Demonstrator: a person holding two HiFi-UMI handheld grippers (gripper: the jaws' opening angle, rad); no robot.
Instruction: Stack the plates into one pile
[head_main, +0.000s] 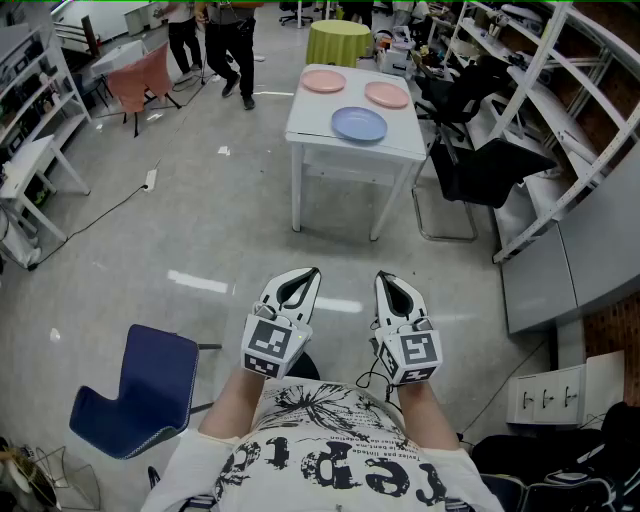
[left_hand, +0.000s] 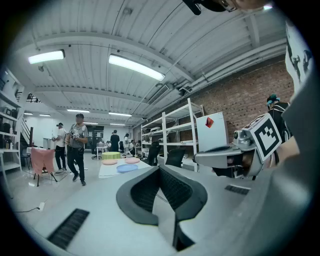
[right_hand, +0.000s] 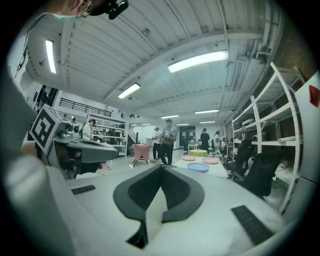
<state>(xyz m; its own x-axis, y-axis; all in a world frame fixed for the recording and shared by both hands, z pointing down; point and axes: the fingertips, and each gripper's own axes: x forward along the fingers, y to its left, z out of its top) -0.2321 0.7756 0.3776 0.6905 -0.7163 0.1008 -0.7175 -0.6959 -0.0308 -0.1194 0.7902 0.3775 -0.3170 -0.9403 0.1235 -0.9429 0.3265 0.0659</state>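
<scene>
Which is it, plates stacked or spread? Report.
Spread. The blue plate, the left pink plate and the right pink plate lie flat and apart on the white table; none rests on another.

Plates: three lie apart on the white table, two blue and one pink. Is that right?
No. The head view shows the colours reversed: two pink plates and one blue plate, lying apart on the white table.

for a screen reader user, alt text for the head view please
A person holds the left hand-held gripper and right hand-held gripper, both shut and empty, above a grey floor. Ahead, a white table bears a blue plate, a left pink plate and a right pink plate, all apart.
</scene>
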